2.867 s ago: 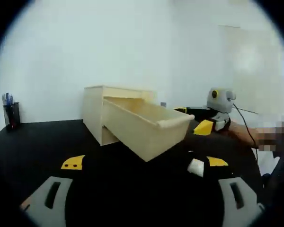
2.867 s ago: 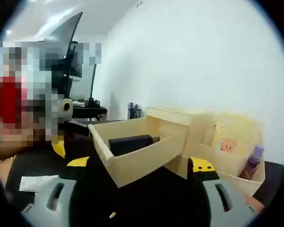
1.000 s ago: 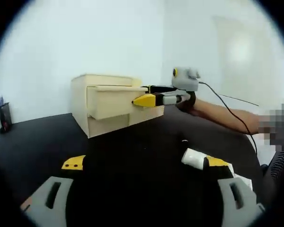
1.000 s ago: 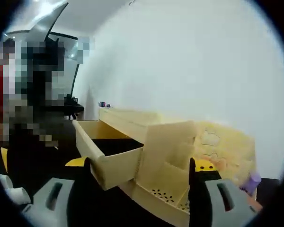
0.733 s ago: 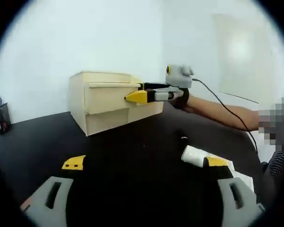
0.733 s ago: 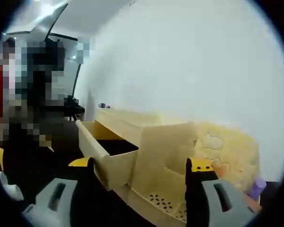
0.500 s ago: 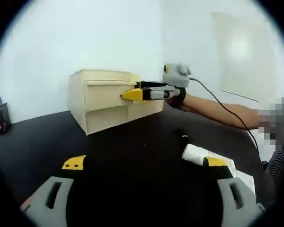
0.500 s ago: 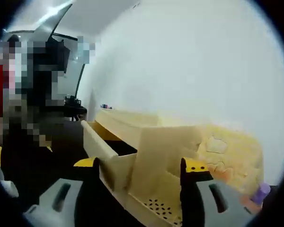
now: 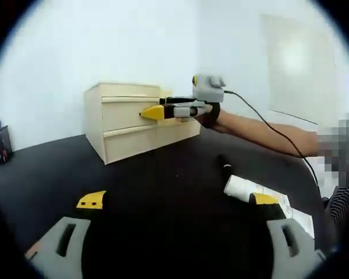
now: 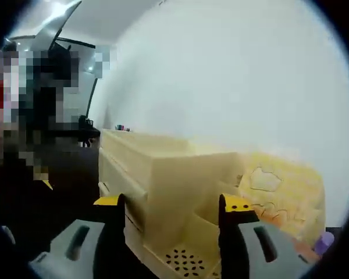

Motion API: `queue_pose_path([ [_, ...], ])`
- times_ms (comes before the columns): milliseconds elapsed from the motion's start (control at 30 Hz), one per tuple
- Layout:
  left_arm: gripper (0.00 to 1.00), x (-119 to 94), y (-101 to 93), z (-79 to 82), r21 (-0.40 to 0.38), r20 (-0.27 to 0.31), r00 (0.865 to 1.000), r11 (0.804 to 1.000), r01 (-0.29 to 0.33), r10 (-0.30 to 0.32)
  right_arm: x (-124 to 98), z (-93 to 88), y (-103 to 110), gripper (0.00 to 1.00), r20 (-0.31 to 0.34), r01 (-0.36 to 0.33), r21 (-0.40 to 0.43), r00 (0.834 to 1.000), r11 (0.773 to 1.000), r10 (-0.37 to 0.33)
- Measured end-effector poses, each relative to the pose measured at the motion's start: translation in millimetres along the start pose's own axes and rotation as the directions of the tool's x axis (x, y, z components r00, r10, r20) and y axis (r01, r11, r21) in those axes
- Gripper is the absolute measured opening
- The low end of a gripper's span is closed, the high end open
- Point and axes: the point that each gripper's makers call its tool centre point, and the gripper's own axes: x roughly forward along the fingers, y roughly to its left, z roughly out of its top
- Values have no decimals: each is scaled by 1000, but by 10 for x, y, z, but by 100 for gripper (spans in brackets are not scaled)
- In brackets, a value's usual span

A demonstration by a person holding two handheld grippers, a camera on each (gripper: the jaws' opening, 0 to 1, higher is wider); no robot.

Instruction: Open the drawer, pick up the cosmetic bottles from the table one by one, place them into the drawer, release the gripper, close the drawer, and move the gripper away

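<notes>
A pale wooden drawer cabinet (image 9: 122,119) stands on the black table (image 9: 163,192) with both drawer fronts flush. My right gripper (image 9: 154,111), held by a person's arm coming from the right, has its yellow tip against the upper drawer front. Seen from the right gripper view, the cabinet (image 10: 157,174) is very close and my right gripper (image 10: 173,202) is open, its jaws either side of the cabinet's corner. A white cosmetic bottle (image 9: 241,187) lies on the table with a dark cap end (image 9: 224,163) beyond it. My left gripper (image 9: 177,199) is open, low over the table, holding nothing.
A sheet of paper (image 9: 294,214) lies under the white bottle near the table's right edge. A pen cup (image 9: 0,142) stands far left. Beside the cabinet is a yellow organiser (image 10: 279,186) with a perforated tray (image 10: 186,261) and a purple bottle (image 10: 321,241).
The right gripper has pushed the upper drawer in, from partly open to flush with the cabinet. The left gripper has stayed low over the table.
</notes>
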Motion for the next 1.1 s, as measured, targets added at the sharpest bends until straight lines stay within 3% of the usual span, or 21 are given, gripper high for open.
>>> queue_pose_path([
  [233, 93, -2, -34, 4, -4, 8, 1000, 1000, 7, -7, -19, 3, -6, 61, -1, 1, 9, 1000, 1000, -1],
  [533, 90, -35, 43, 70, -29, 42, 999, 1000, 7, -5, -383, 305, -2, 58, 59, -31, -8, 998, 999, 32],
  [733, 89, -3, 1, 8, -26, 26, 1000, 1000, 0, 1, -699, 405, 207, 55, 86, -88, 10, 993, 996, 87],
  [933, 88, 0, -14, -13, -20, 26, 1000, 1000, -16, 16, -818, 281, 514, 47, 104, -217, 152, 974, 964, 203],
  [1000, 88, -3, 6, -4, -22, 32, 999, 999, -27, 28, -849, 224, 681, 45, 122, -285, 243, 957, 927, 262],
  [1100, 88, -17, 18, 19, -25, 42, 999, 999, -30, 31, -842, 178, 820, 45, 164, -326, 344, 944, 881, 286],
])
